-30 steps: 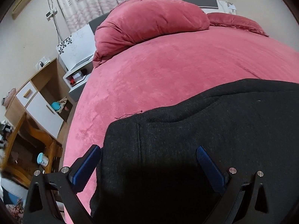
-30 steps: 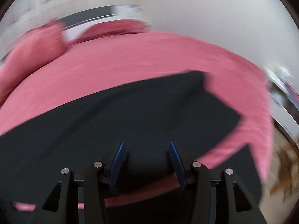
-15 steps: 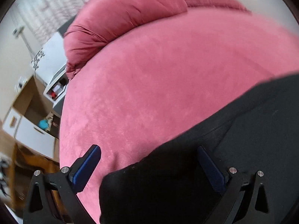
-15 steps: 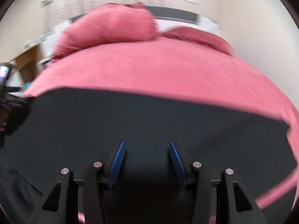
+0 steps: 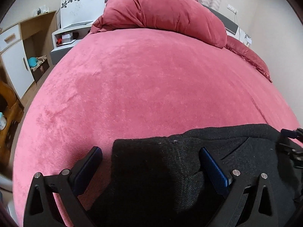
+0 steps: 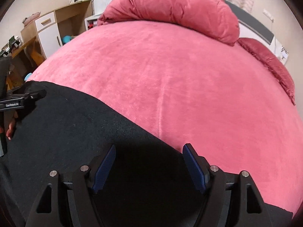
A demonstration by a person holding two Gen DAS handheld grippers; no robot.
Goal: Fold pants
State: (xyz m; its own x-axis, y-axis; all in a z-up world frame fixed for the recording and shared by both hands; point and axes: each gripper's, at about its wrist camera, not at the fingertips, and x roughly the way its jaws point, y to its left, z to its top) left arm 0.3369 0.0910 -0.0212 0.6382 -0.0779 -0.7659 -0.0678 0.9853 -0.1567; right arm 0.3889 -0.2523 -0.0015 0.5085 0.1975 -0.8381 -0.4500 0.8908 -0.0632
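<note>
Black pants [image 5: 180, 170] lie flat on the pink bed cover [image 5: 151, 87], along its near side. My left gripper [image 5: 150, 156] is open wide over one end of the pants, and a squared corner of fabric lies between its fingers without being pinched. In the right wrist view the pants [image 6: 66, 132] stretch off to the left. My right gripper [image 6: 149, 151] hovers over their far edge. Its jaws are opening and the cloth lies under them, not gripped. The right gripper [image 5: 291, 143] and the left gripper [image 6: 22, 98] each show at the edge of the other's view.
A rolled pink duvet [image 5: 166, 13] and a pink pillow [image 5: 248, 56] lie at the head of the bed. Beside the bed on the left stand a white nightstand [image 5: 64, 39], a wood and white cabinet [image 5: 20, 53] and a wooden chair [image 5: 9, 109].
My right gripper swept fast along the pants towards the left gripper, rolled, and its jaws spread wider. My left gripper rolled and shifted, so the pants' edge now sits lower in its view.
</note>
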